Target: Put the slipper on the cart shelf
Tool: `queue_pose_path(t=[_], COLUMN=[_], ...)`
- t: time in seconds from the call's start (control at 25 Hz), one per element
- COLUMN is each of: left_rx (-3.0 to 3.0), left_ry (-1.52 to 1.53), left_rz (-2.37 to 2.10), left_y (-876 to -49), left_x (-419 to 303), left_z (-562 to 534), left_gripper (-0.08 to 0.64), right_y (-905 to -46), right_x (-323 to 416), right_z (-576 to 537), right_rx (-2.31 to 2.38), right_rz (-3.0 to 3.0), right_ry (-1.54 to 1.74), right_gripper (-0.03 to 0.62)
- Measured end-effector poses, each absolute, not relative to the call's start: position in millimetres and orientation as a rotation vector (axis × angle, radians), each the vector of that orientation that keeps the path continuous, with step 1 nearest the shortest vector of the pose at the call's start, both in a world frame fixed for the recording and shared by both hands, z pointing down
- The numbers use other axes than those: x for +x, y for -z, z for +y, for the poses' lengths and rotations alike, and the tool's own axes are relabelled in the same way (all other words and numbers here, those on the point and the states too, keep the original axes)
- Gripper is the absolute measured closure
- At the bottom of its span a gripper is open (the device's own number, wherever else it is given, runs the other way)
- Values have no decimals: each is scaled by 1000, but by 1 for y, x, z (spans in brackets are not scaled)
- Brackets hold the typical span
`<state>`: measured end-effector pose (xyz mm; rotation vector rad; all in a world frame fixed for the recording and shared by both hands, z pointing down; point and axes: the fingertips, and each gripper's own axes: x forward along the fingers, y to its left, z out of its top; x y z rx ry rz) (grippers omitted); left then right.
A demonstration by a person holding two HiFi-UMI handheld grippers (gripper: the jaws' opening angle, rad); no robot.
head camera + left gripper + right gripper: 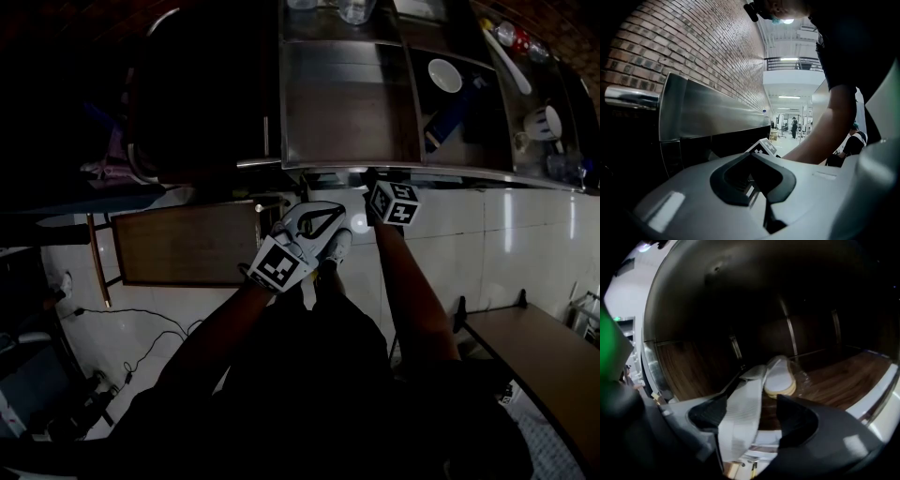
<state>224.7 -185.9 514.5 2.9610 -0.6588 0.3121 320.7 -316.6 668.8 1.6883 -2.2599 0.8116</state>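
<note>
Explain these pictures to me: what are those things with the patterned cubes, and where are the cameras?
No robot here: a person holds a two-jaw gripper in each hand, and the cubes belong to the grippers. The head view looks down from the person's head at both arms and a steel cart. The other two cameras ride on the grippers. The left gripper looks shut, with nothing in it. The right gripper reaches into the cart, jaws apart, with the strap of a white slipper between them. The slipper lies on the wooden cart shelf.
</note>
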Motion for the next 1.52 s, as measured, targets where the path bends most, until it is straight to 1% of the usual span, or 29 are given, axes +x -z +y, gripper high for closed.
queue_pose_path(t=[0.04, 0.08, 0.4, 0.68, 0.72, 0.76, 0.8, 0.84, 0.92, 1.0, 1.4, 1.52], left_rx=[2964, 2962, 2964, 2984, 2992, 2999, 3005, 3011, 3031, 3034, 3004, 3006], left_ry=[-320, -320, -259, -188, -168, -149, -136, -135, -166, -189, -152, -156], left_rz=[-655, -653, -625, -559, -549, -542, -537, -531, -522, -517, -590, -644], left_y=[-515, -514, -496, -468, -464, -461, -458, -456, -455, -455, -439, -437], left_x=[224, 223, 214, 191, 187, 180, 173, 165, 152, 142, 118, 114], left_z=[-185, -186, -183, -169, -166, -163, -159, -156, -148, -139, -95, -79], left_gripper=[558, 558, 558, 558, 558, 558, 558, 558, 558, 558, 558, 558], right_y=[-667, -666, -639, -566, -555, -544, -534, -523, -505, -491, -452, -437], right_x=[323, 324, 314, 278, 270, 261, 250, 240, 224, 213, 158, 146], right_z=[-316, -316, -278, -203, -192, -182, -173, -165, -150, -136, -88, -69], right_rx=[1689, 1682, 1577, 1478, 1453, 1432, 1417, 1411, 1410, 1404, 1205, 1182], right_rz=[-2254, -2254, -2330, -2467, -2484, -2505, -2530, -2558, -2603, -2626, -2731, -2757], right_ry=[-798, -796, -730, -627, -600, -572, -544, -519, -480, -451, -307, -306], right_gripper=[248, 238, 238, 249, 268, 308, 362, 430, 532, 590, 591, 591])
